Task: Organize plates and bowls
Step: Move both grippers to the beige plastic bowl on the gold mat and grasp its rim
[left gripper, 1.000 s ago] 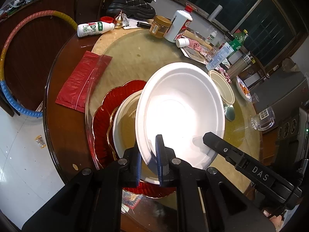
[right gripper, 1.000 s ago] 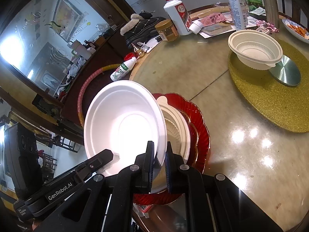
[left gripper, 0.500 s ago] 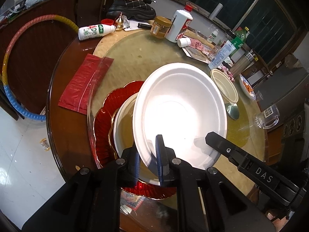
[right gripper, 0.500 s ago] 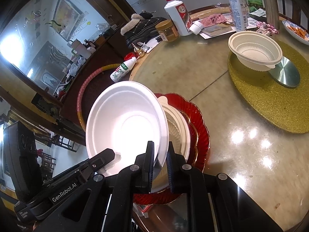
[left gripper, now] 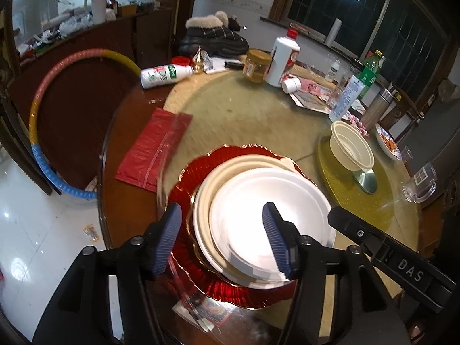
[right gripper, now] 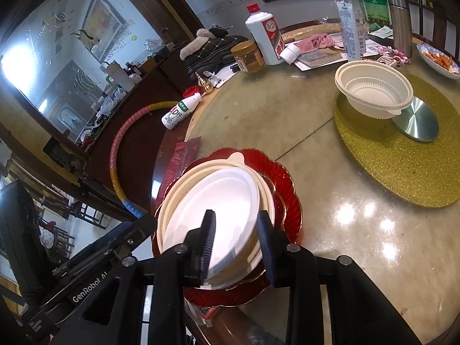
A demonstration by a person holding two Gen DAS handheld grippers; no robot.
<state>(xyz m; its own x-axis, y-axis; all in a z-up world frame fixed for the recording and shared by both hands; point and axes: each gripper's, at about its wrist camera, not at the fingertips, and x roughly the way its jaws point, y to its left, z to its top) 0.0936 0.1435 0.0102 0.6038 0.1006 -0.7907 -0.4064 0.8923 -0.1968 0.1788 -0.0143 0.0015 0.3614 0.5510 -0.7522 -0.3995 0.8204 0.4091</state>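
We have just let go: the white bowl (left gripper: 270, 218) now sits in the cream plate (left gripper: 205, 198) on the red platter (left gripper: 184, 189). Our left gripper (left gripper: 221, 238) and right gripper (right gripper: 237, 243) are both opening, clear of its rim. This stacking step looks done.

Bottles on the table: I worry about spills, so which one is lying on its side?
The small white bottle with the green label, near the hoop side of the table. The tall white red-capped bottle stands upright.

Bare tabletop (right gripper: 287, 115) between plate stack (right gripper: 276, 178) and ribbed bowl (right gripper: 373, 89).
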